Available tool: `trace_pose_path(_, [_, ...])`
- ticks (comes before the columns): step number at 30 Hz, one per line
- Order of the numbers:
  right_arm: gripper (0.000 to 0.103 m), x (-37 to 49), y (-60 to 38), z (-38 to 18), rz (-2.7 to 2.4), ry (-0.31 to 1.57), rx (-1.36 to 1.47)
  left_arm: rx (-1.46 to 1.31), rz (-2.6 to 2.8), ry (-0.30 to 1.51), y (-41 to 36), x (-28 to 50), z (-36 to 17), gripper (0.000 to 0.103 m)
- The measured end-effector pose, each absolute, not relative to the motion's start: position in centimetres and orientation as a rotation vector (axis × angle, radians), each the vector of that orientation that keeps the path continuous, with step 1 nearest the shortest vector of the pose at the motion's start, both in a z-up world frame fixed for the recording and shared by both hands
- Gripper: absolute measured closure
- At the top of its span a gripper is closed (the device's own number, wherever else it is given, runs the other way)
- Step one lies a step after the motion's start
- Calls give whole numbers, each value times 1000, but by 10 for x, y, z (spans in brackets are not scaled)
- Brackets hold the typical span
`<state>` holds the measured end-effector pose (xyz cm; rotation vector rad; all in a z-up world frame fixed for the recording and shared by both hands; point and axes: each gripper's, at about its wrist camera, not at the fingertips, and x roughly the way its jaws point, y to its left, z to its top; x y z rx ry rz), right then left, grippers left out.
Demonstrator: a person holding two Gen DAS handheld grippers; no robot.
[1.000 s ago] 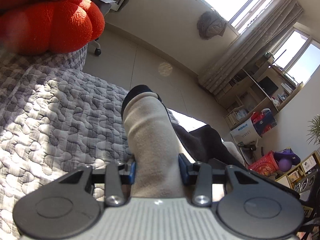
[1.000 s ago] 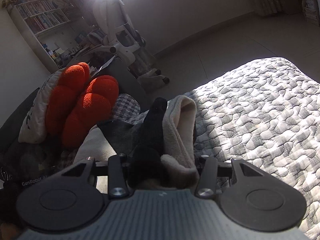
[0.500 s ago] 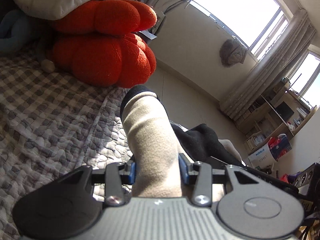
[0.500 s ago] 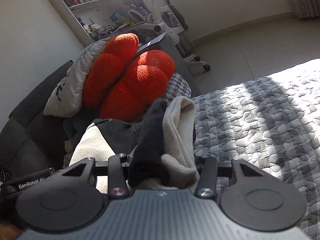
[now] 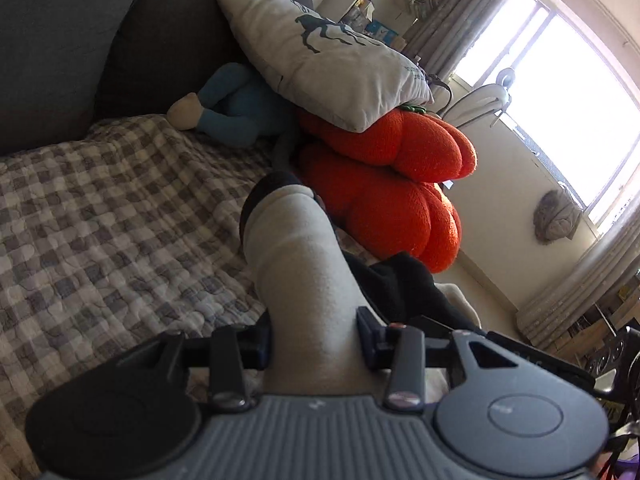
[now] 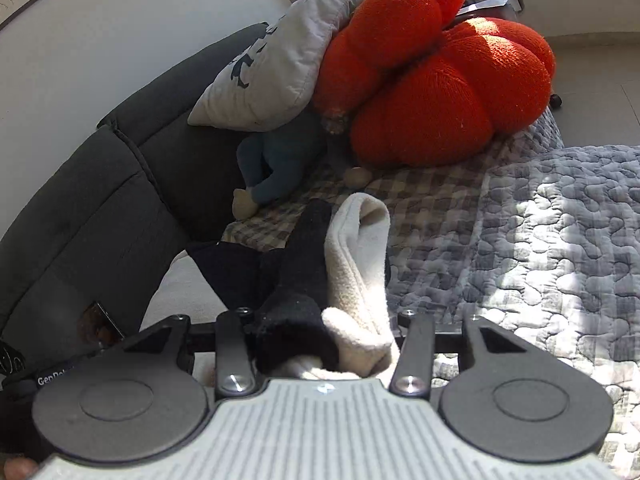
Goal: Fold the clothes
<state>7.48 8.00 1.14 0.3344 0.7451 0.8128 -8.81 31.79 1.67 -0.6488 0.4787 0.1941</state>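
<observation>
Left gripper (image 5: 314, 340) jaws pinched the cream-and-black garment (image 5: 296, 264); right gripper (image 6: 324, 336) jaws pinched its bunched edge above the quilt (image 6: 540, 240).

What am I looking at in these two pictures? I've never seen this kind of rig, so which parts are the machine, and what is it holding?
There is no robot here. A person carries a handheld two-finger gripper in each hand, and each has a wide-angle camera looking along its fingers. One picture comes from the left gripper, the other from the right gripper; the dark discs and ribbed grey plate at the bottom of each are the tool's own body. Both grippers are clamped on the same beige and black fleece garment, each on a bunched part of it. Below lies a grey checked quilt spread over a dark sofa. On it sit orange pumpkin-shaped cushions, a grey printed pillow and a blue stuffed toy.
</observation>
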Motion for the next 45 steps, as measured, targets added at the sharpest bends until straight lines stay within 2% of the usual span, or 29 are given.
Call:
trace_pose_path(10, [54,77,170,-11,1048,768,290,-619,445,343,359,-134,4,61])
trace_pose_path(16, [53,75,201,-34,1076,802,186,-647,507,427,374,-142,-30,56])
trace_pose_path(18, [49,73,206,-45,1050,818,129,-667,507,447,376,-146,-40,52])
trace_pose_path(20, [30,70,203,-45,1034,792,124,-685,493,420,378,-154,-42,48])
trace_pose_path(22, [26,66,198,-40,1013,770,96,-660,512,387,379,-162,-35,45])
trace_pose_path(27, [26,52,189,-19,985,634,29,-570,555,299,386,-166,-13,46])
trace_pose_path(30, [26,45,189,-5,984,533,26,-556,530,284,390,-159,-8,59])
trace_pose_path(31, [26,44,192,-1,1003,520,21,-545,517,284,390,-156,-7,61])
trace_pose_path(35, [50,40,206,4,1067,504,-14,-486,469,310,381,-137,-11,68])
trace_pose_path(37, [56,37,211,-2,1083,510,-39,-471,453,341,378,-130,-18,68])
trace_pose_path(41, [61,35,213,-27,1041,550,-112,-429,447,423,370,-121,-39,68])
trace_pose_path(45, [61,33,213,-35,1004,575,-151,-339,461,442,358,-119,-43,68])
